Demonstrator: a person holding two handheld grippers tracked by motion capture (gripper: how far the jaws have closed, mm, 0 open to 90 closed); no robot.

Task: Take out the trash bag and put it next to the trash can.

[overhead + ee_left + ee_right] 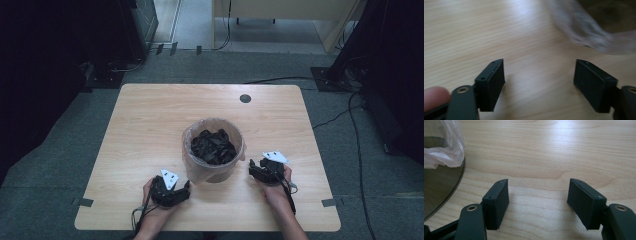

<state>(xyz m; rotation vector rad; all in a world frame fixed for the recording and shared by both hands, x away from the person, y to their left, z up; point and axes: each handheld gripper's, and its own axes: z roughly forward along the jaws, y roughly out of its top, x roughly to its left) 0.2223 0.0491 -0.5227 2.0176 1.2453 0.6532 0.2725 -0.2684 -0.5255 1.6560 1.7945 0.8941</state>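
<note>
While flanking bin (pixel 214 146) | left hand-held gripper (pixel 186 189), right hand-held gripper (pixel 251 166) gape empty | bare table (pixel 150 115) ahead

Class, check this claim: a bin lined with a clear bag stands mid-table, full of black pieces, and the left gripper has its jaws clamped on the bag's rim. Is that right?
Not quite. The bin and its clear bag of black pieces are as stated, but the left gripper holds nothing: the left gripper view shows its jaws apart over the bare table, with the bag's rim lying beyond them, untouched.
</note>
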